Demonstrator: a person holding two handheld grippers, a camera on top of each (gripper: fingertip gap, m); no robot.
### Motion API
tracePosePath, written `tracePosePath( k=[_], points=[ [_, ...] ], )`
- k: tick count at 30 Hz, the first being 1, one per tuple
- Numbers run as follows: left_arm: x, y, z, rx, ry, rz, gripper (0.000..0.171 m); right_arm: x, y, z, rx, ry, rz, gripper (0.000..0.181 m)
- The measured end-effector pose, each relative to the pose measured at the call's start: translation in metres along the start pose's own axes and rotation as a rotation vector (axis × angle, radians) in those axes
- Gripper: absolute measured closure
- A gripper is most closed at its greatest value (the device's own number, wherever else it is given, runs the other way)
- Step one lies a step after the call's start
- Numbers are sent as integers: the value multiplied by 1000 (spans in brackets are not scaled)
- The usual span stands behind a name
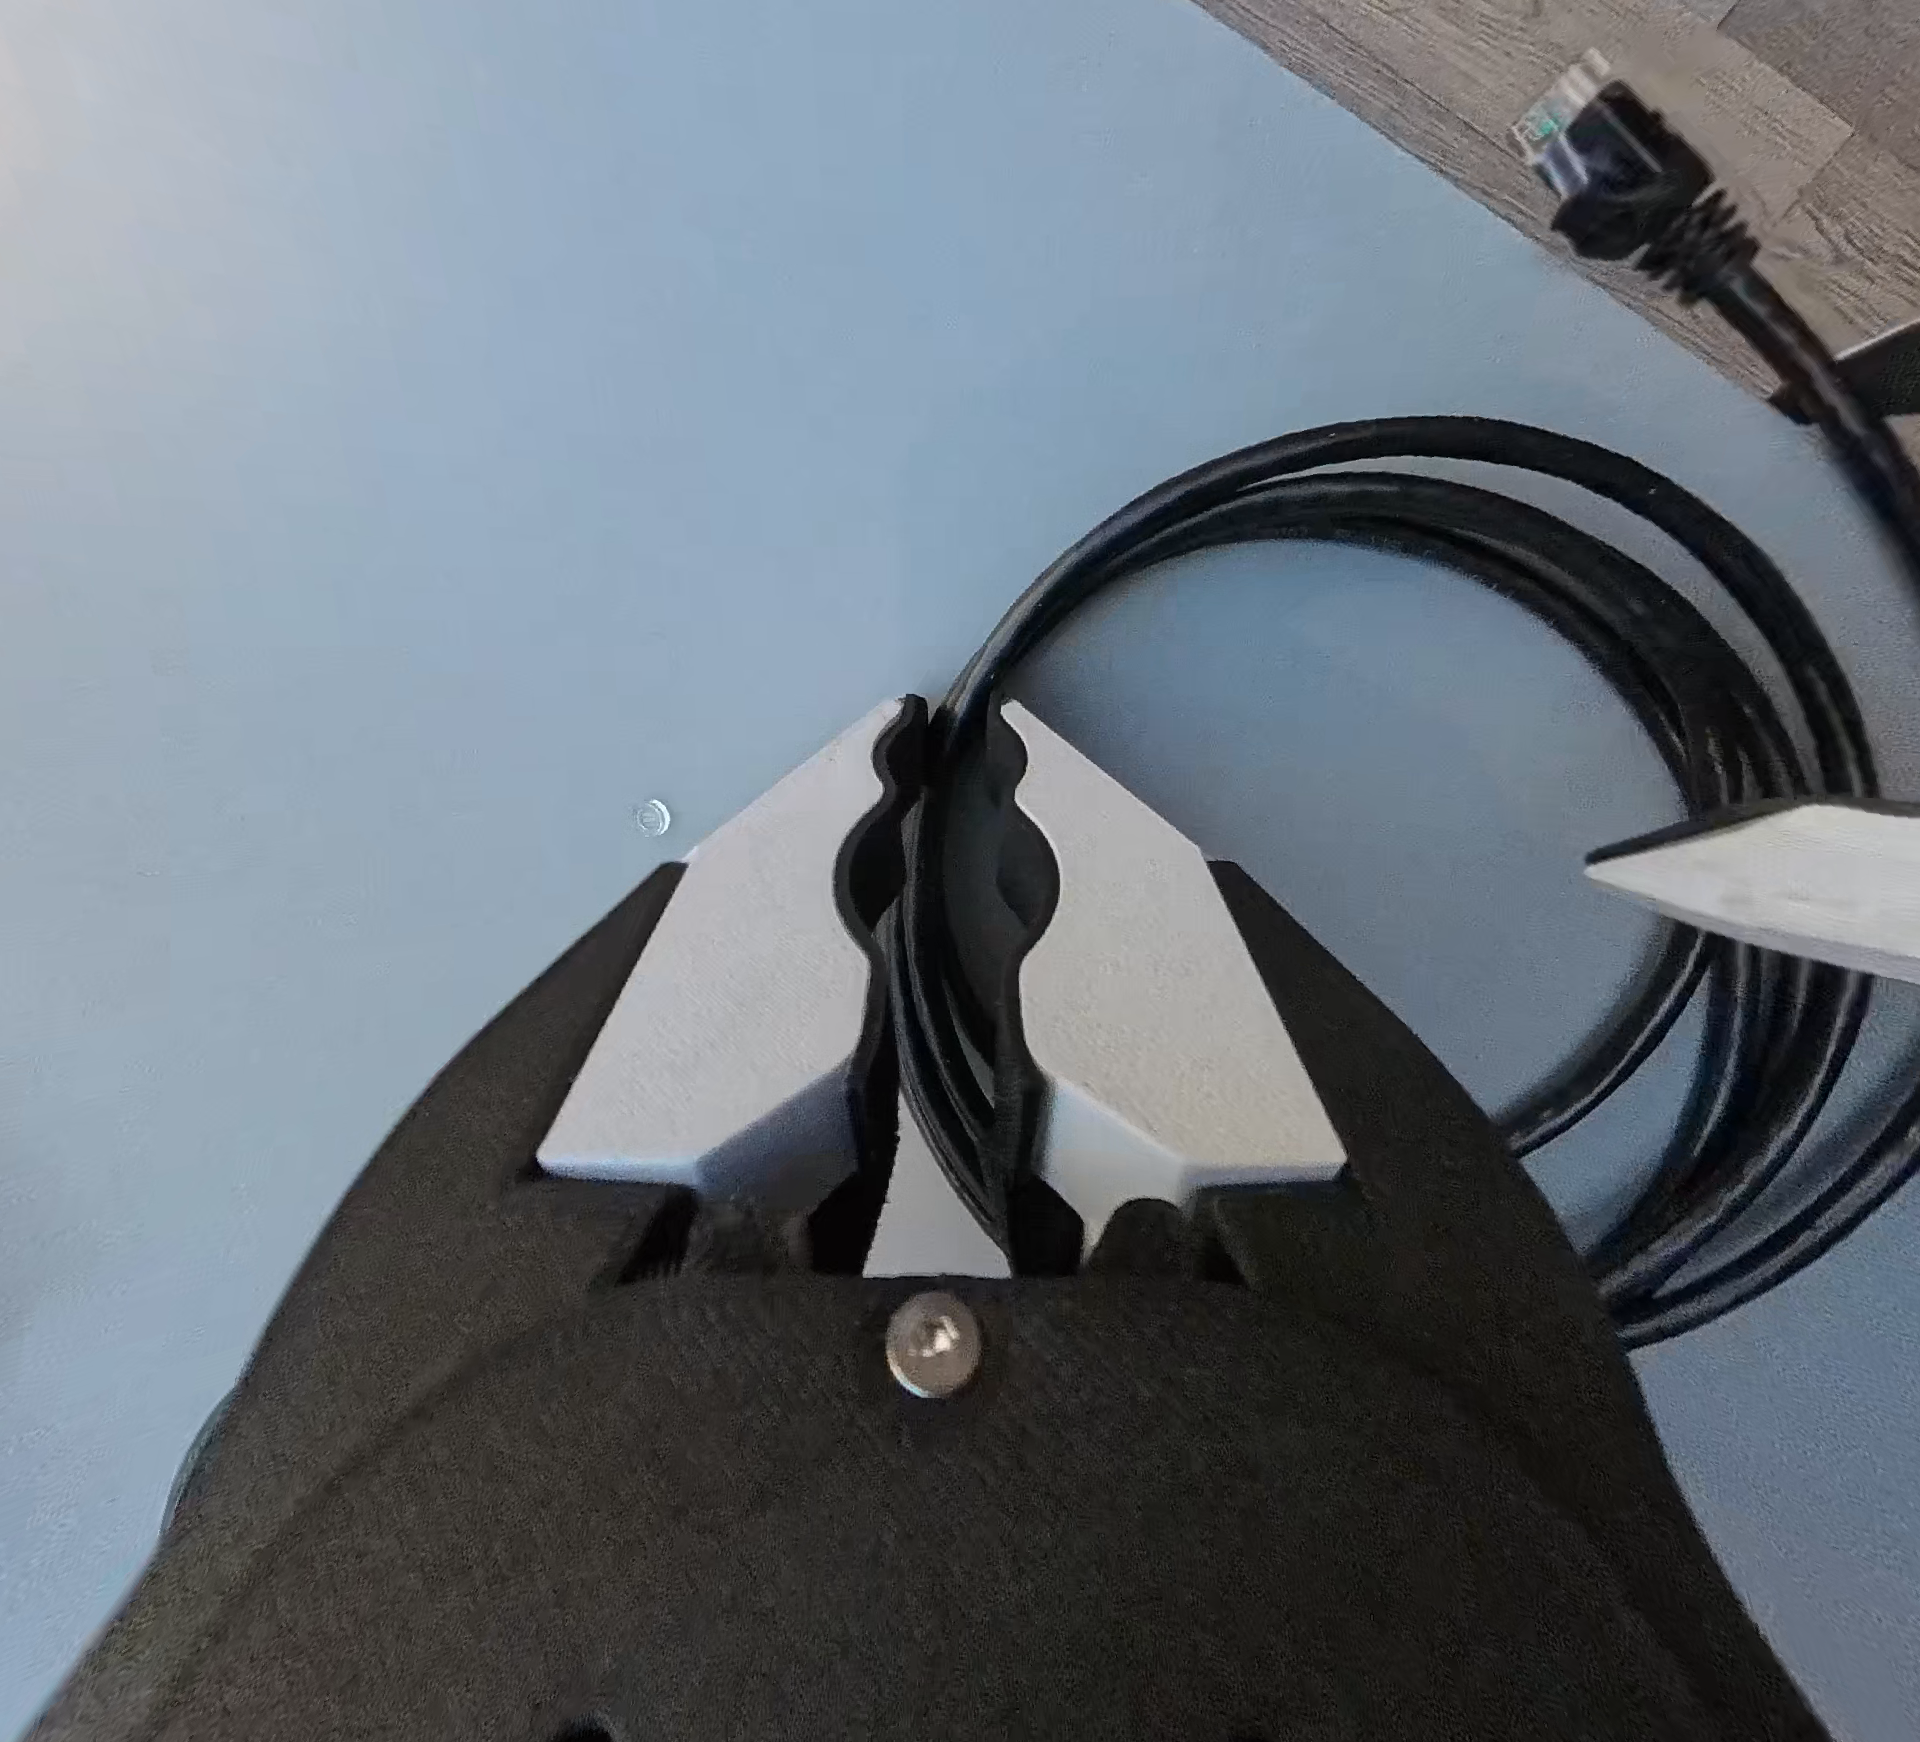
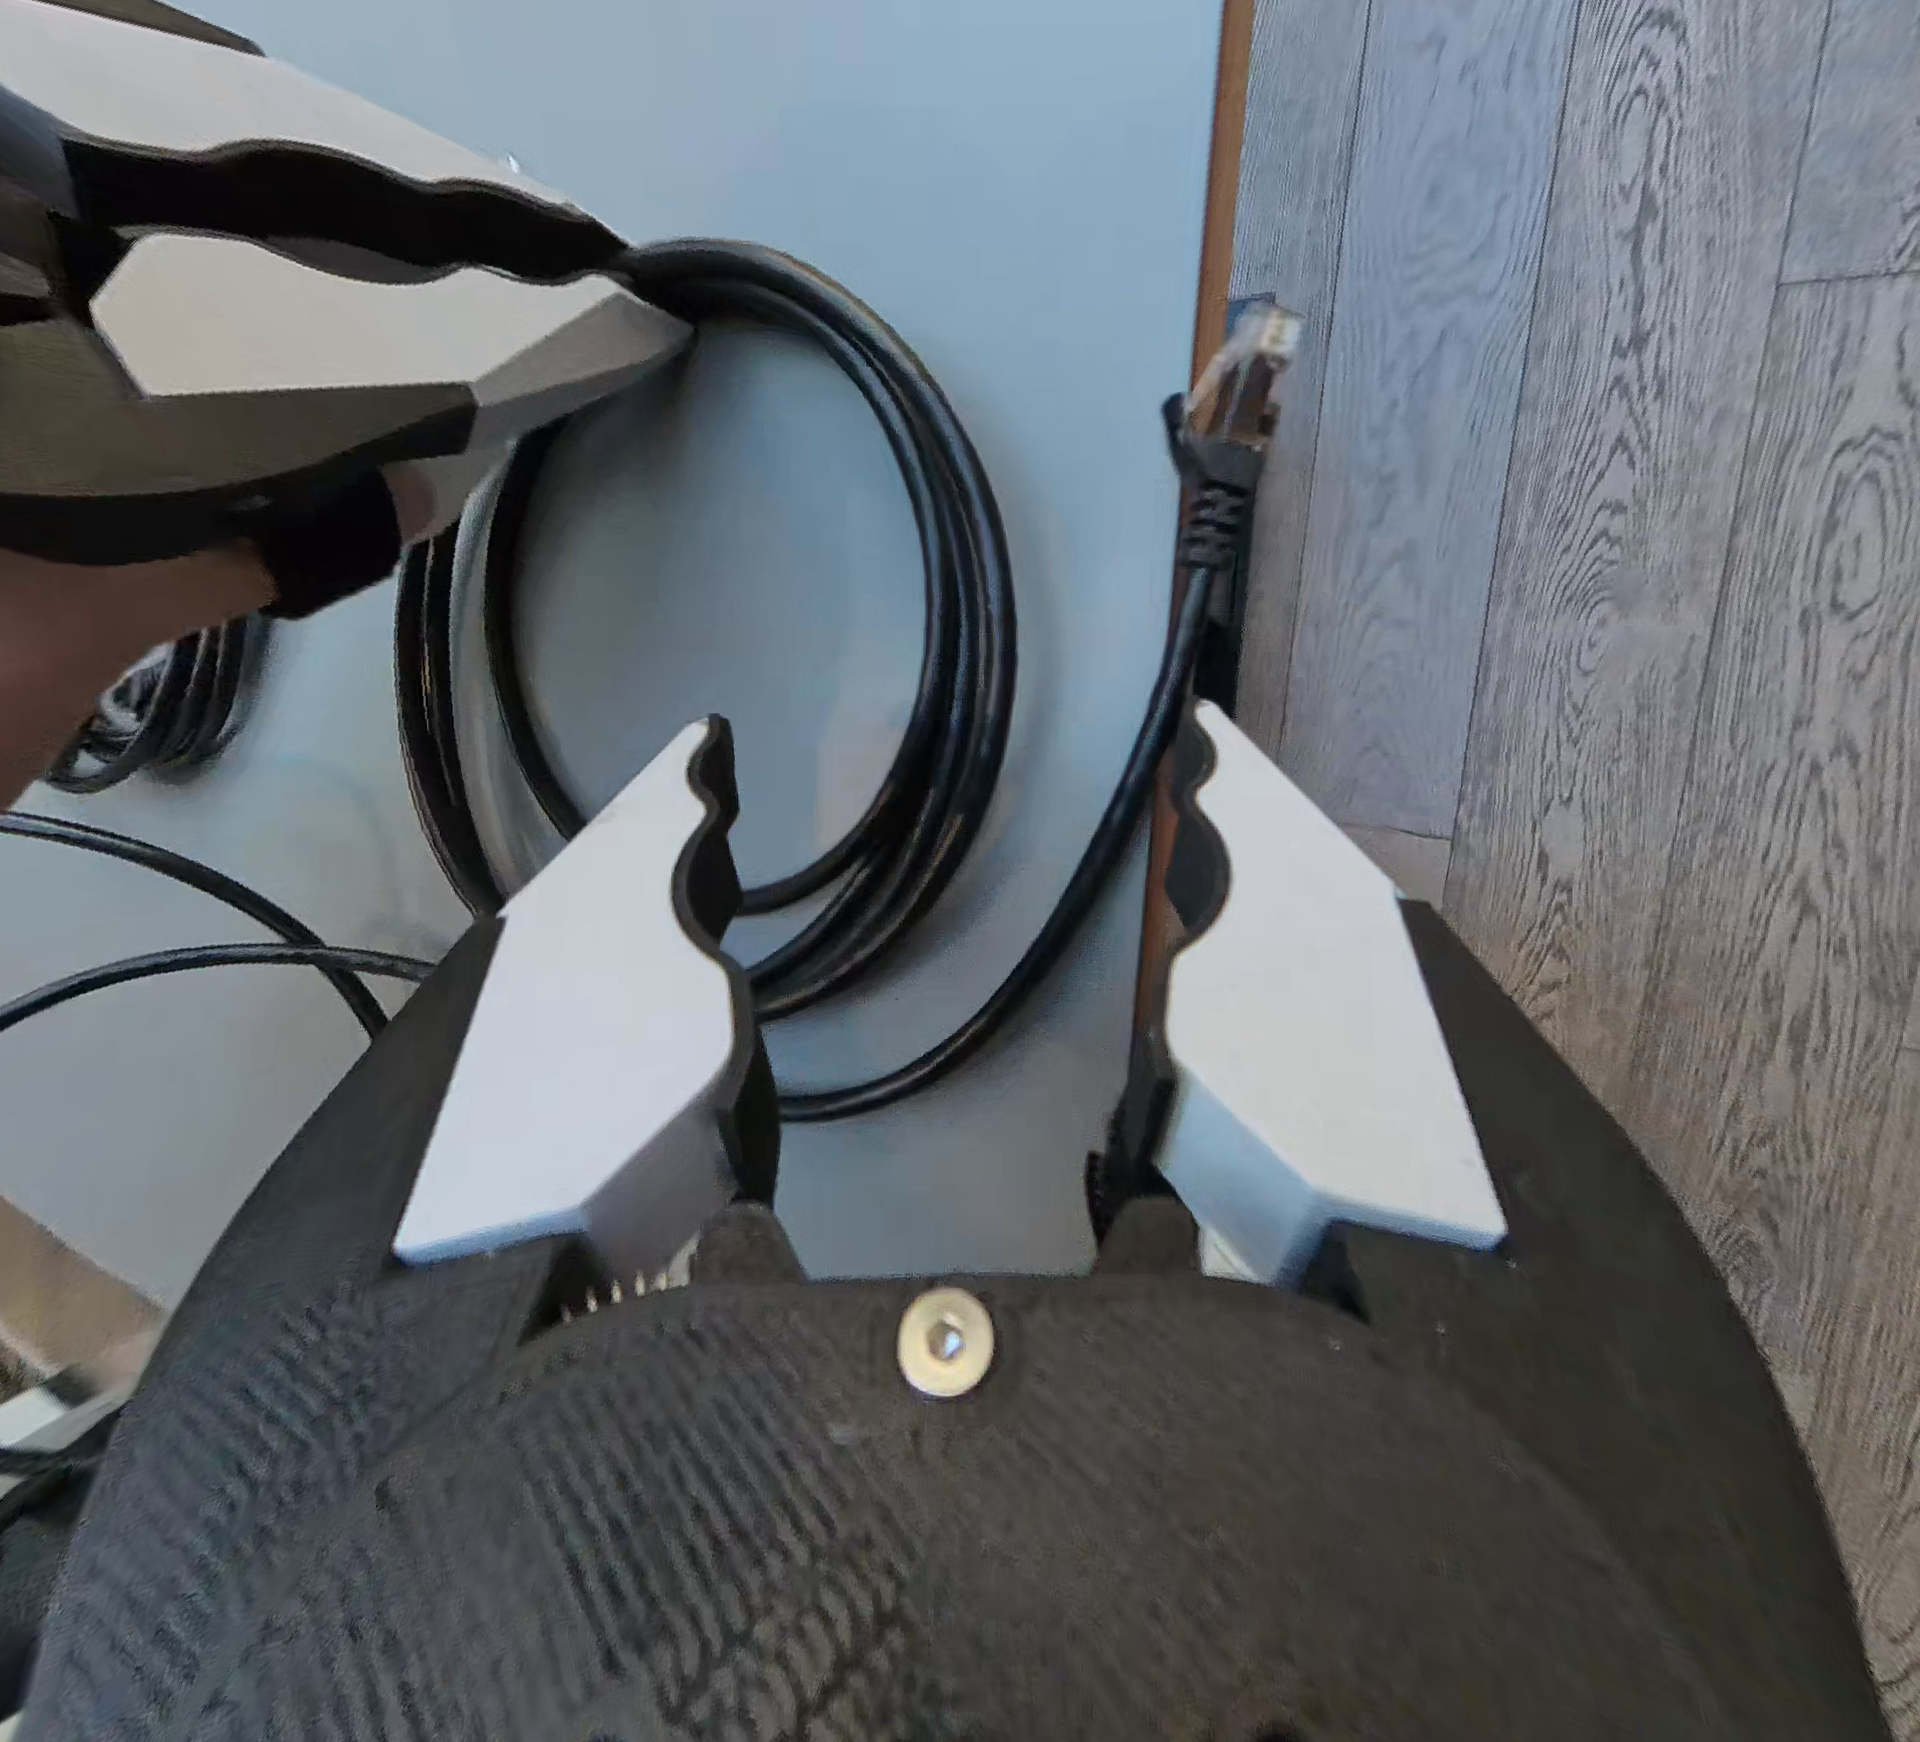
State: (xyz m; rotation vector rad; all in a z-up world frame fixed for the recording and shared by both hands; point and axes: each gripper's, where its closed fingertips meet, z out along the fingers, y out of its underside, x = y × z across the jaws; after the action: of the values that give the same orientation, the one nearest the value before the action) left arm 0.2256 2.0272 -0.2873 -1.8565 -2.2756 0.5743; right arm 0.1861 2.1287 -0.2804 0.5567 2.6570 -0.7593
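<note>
A black network cable is wound into a coil (image 1: 1787,736) that lies on a light blue-grey table (image 1: 416,342). My left gripper (image 1: 951,721) is shut on the coil's left side, with several strands pinched between its jaws. The coil also shows in the right wrist view (image 2: 971,570), held by the left gripper (image 2: 623,269). My right gripper (image 2: 956,736) is open over the coil's near edge. The cable's free end (image 2: 1091,871) curves up between its fingers, close to the right finger. The clear-tipped connector (image 2: 1231,404) pokes past the table edge; it also shows in the left wrist view (image 1: 1600,165).
The table's brown edge (image 2: 1226,134) runs just right of the coil, with grey wood floor (image 2: 1558,549) beyond. More black cable lies at the left (image 2: 156,716), with loose strands (image 2: 208,954). A hand (image 2: 83,632) holds the left gripper. A small clear dot (image 1: 652,819) sits on the table.
</note>
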Motion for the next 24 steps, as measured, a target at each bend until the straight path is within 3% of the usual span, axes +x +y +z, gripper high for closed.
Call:
tracePosePath(
  k=[3,9,12,17,21,24],
  points=[
    [0,0,0,-7,-2,-11,163,0,-17,3,76,93,-151,120],
    [0,1,0,-9,7,-105,162,2,-23,19,61,220,-392,149],
    [-2,6,-2,-24,20,-219,162,2,-26,22,20,188,-478,169],
    [4,21,-17,-4,188,-329,159,0,-42,32,-146,-59,-728,171],
    [-3,-11,-43,163,264,-147,136,-9,-58,46,-268,-170,-1040,170],
    [-10,-25,-31,156,218,129,117,-22,-63,55,-259,-314,-1168,170]
  ],
)
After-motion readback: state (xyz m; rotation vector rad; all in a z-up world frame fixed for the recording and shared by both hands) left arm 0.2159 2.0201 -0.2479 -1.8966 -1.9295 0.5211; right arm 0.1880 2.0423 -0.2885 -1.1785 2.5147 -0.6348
